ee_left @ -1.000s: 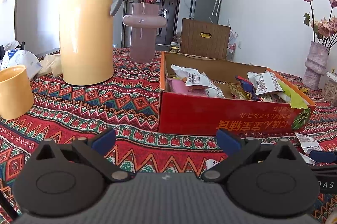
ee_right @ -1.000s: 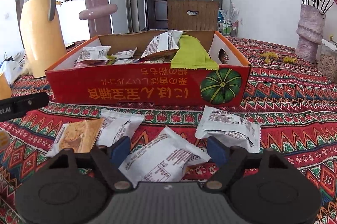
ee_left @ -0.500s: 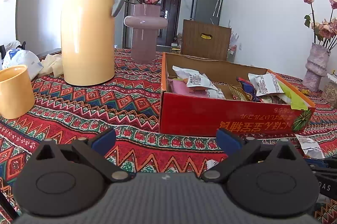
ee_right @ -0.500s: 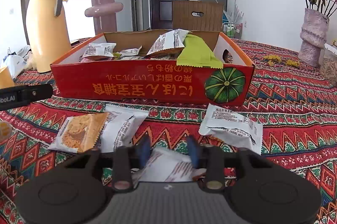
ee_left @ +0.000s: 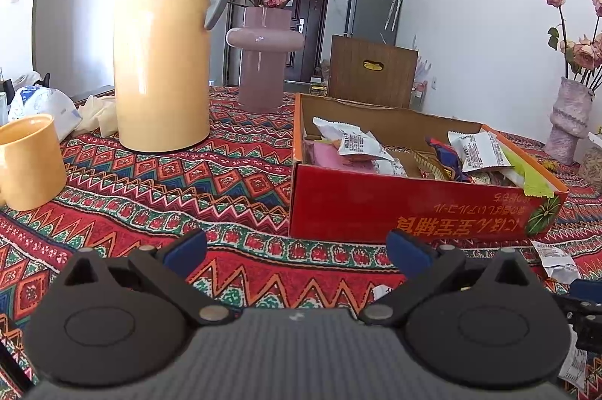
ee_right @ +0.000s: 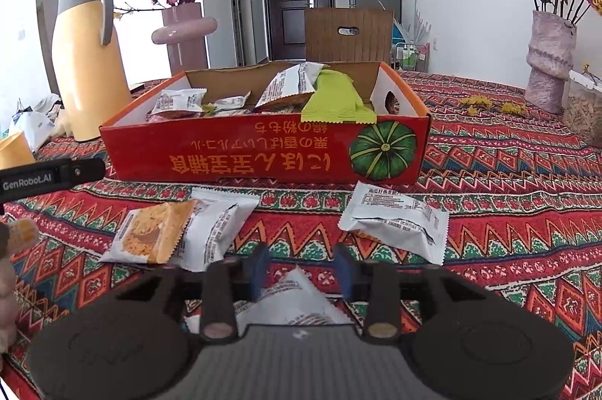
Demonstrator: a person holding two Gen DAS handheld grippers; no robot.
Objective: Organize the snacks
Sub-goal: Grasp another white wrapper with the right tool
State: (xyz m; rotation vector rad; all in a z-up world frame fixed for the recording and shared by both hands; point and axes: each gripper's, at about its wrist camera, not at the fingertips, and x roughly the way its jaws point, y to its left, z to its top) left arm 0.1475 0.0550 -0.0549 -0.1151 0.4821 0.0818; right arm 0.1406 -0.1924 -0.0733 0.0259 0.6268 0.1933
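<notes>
Snack packet [ee_right: 297,302] lying on patterned surface [ee_right: 508,174] between opening right gripper [ee_right: 301,268] fingers, red box [ee_right: 263,151] of snacks beyond, left gripper [ee_left: 297,249] fingers spread wide, empty.

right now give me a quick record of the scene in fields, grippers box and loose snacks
left gripper: open, nothing between the fingers, above bare cloth
right gripper: jaws opening, white packet between them
red box: on the tablecloth, holds several snack packets, a green packet drapes over its front wall
loose snacks: orange packet overlapping a white one; another white packet in front of the box
elsewhere: yellow jug, yellow mug
</notes>
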